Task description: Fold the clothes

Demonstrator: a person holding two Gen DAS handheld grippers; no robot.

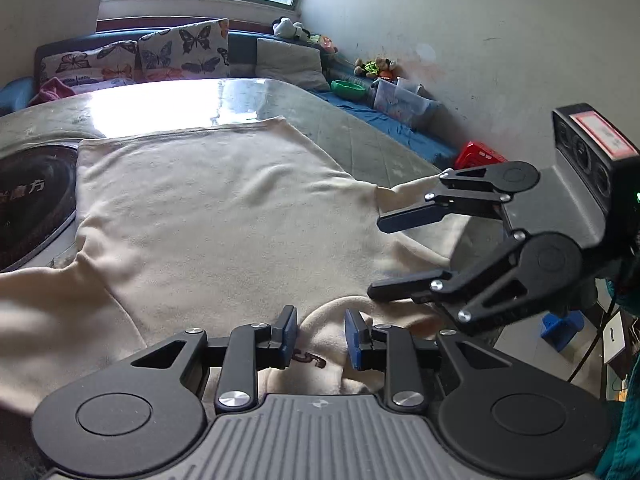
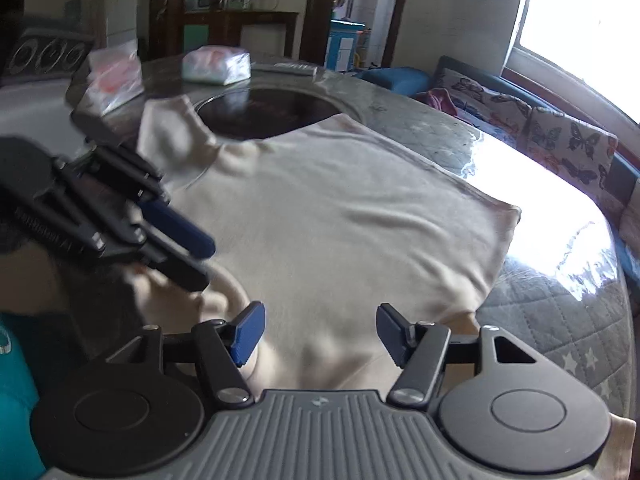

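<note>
Two tongs, left (image 1: 320, 338) and right (image 2: 318, 334), parted and holding nothing, above the near edge of the grey marbled worktop (image 2: 420, 120). Cream cotton T-shirt (image 1: 208, 216) spread flat, sleeves out. Apparently before a fold; next, a pinch on collar and shoulder.

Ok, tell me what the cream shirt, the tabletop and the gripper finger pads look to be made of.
Cream shirt: soft matte knit, probably cotton jersey or light fleece; it drapes in rounded wrinkles.
Tabletop: looks like glossy polished stone or glass, mirroring the window glare; which one is unclear.
Left gripper pads: blue, matte, likely rubber or plastic; arms are black matte plastic.
</note>
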